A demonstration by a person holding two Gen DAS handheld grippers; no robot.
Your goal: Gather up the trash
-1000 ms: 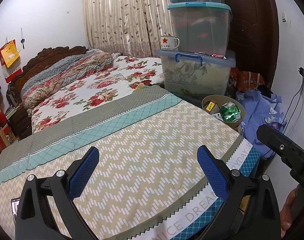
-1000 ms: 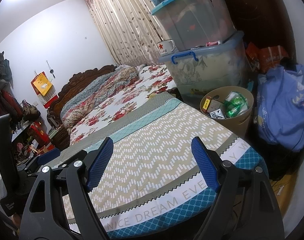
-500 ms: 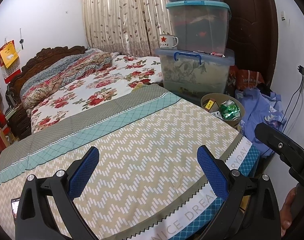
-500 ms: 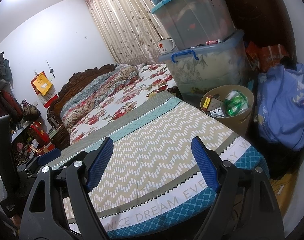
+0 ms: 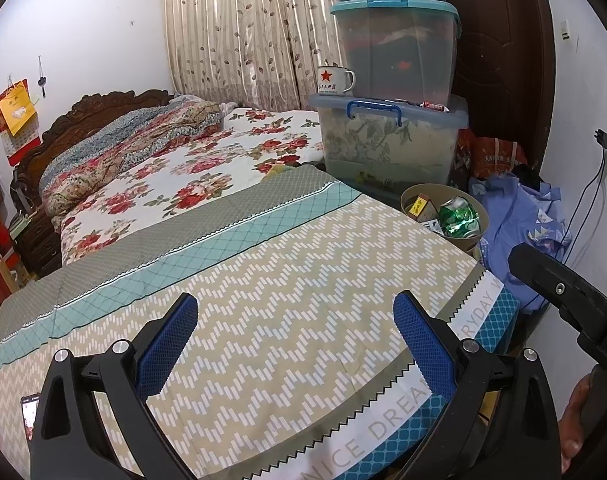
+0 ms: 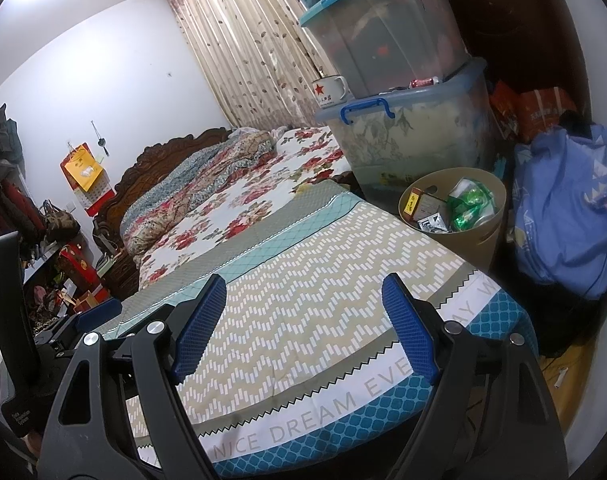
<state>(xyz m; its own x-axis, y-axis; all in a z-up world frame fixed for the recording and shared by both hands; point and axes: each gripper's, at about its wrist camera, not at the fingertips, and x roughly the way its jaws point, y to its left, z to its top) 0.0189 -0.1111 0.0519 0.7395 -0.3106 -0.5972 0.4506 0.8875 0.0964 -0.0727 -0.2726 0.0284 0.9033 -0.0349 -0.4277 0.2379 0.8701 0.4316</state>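
Observation:
A tan trash bin (image 5: 473, 240) (image 6: 479, 236) stands on the floor past the far right corner of the bed. It holds a crushed green can (image 5: 459, 216) (image 6: 473, 208), a yellow-labelled box (image 5: 419, 205) (image 6: 417, 202) and other wrappers. My left gripper (image 5: 295, 332) is open and empty above the zigzag bedspread (image 5: 303, 300). My right gripper (image 6: 303, 312) is open and empty above the same bedspread (image 6: 315, 280). The right gripper's body shows at the right edge of the left wrist view (image 5: 563, 296).
Stacked clear storage boxes (image 5: 391, 132) (image 6: 415, 136) with a red-star mug (image 5: 335, 80) stand behind the bin. A blue cloth bundle (image 5: 519, 216) (image 6: 563, 216) lies right of it. A floral quilt (image 5: 183, 168) covers the far bed. A phone (image 5: 29, 414) lies at the near left.
Both views have shifted slightly, so the bin and boxes sit a little higher in the left wrist frame. Both grippers stay open and empty.

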